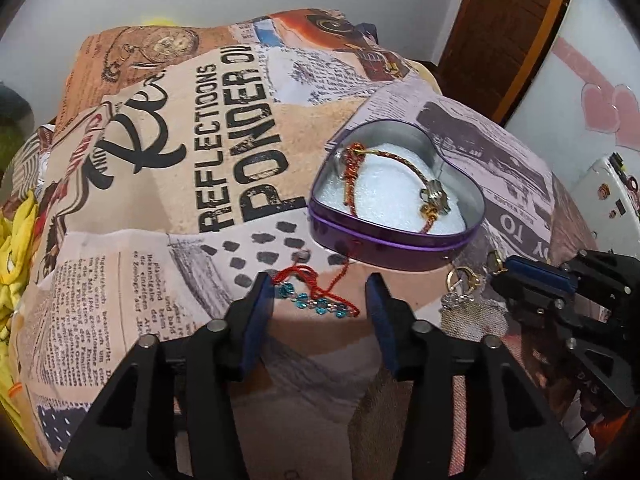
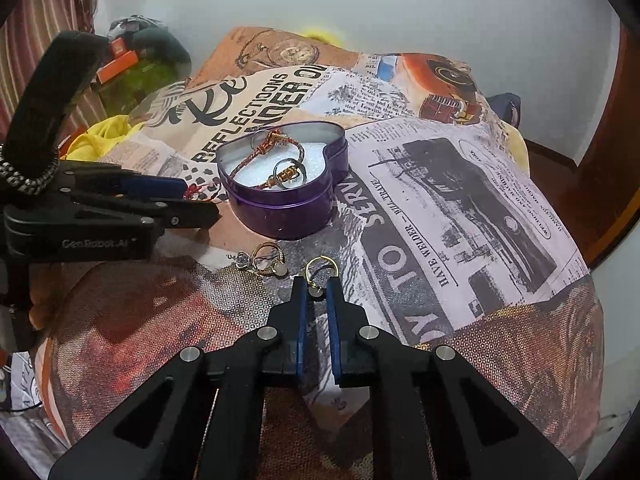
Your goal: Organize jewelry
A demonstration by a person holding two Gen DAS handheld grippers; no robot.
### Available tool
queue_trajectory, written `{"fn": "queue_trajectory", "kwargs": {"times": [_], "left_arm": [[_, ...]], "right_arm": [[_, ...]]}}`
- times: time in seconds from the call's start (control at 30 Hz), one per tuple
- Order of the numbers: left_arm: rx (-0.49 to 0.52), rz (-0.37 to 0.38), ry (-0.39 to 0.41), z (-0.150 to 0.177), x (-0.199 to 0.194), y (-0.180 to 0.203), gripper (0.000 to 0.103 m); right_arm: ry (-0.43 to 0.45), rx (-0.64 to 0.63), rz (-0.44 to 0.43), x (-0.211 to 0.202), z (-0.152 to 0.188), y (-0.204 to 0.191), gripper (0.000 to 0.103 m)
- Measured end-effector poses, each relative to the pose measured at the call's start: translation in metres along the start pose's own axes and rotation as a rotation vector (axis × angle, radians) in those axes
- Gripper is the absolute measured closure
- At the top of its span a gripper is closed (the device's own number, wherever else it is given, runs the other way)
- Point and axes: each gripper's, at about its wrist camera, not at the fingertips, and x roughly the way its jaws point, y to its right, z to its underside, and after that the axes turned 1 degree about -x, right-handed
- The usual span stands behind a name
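A purple heart-shaped tin with white foam lining holds a red-gold braided bracelet and a ring. My left gripper is open, its jaws either side of a turquoise-beaded red-thread bracelet lying on the cloth. My right gripper is nearly shut around a gold ring with a pale stone; whether the pads touch it I cannot tell. A small heap of rings lies left of it.
The jewelry lies on a newspaper-print cloth over a rounded cushion that drops away at its edges. Yellow fabric lies at the left. A wooden door frame and white wall stand behind.
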Motion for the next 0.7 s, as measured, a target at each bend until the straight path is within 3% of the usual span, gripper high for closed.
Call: {"fn": "queue_trajectory", "kwargs": {"times": [0.17, 0.2, 0.4, 0.7], "left_arm": [[-0.009, -0.030, 0.012, 0.003, -0.004, -0.007, 0.095], [-0.010, -0.034, 0.013, 0.004, -0.005, -0.009, 0.097], [0.009, -0.022, 0.037, 0.010, -0.019, -0.008, 0.098], [0.028, -0.004, 0.133, 0.000, -0.060, 0.005, 0.098]], "right_arm": [[0.007, 0.016, 0.004, -0.003, 0.000, 0.004, 0.095], [0.009, 0.020, 0.005, -0.004, 0.000, 0.005, 0.095], [0.023, 0.027, 0.010, -0.010, -0.003, 0.007, 0.095], [0.083, 0.016, 0.020, -0.027, -0.018, 0.008, 0.095]]}}
